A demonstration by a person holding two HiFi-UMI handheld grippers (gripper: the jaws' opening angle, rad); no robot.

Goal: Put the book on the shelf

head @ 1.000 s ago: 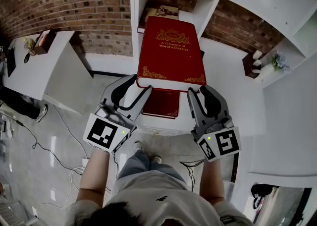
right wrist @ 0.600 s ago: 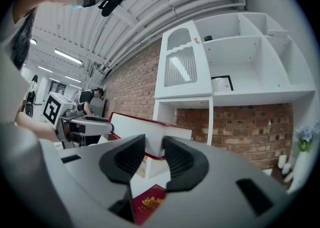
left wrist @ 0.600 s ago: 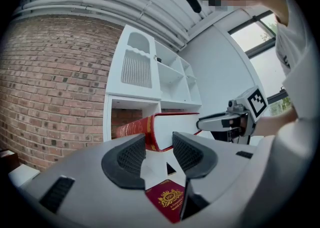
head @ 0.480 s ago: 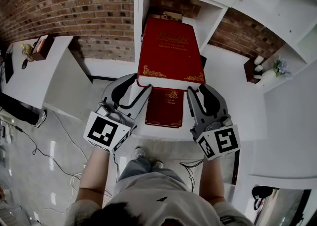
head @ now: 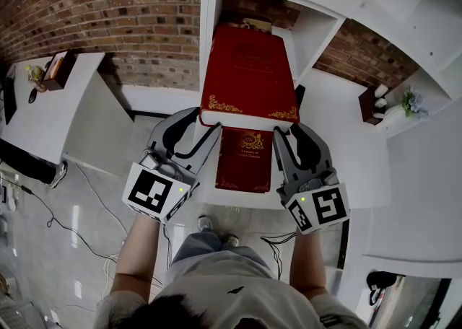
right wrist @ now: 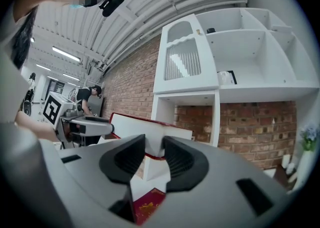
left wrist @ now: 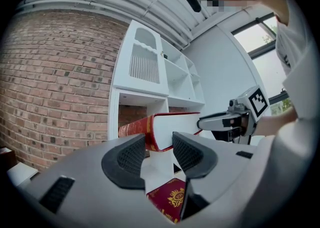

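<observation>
Book [head: 249, 75] was held flat, near corners pinched between the fingers of the left gripper [head: 202, 124] and right gripper [head: 292, 131], far end at the shelf [head: 317, 28] opening.

I count two books from here: one large red book [head: 249, 75] and one smaller red book [head: 249, 165] near the counter's [head: 339, 143] front edge. Two grippers: left gripper [head: 204, 123], right gripper [head: 290, 131]. One white shelf unit [head: 315, 37].

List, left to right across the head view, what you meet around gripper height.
White desk → left gripper → second red book → right gripper → flowers. The large red book, held by both grippers, spans them, so it is left out.
</observation>
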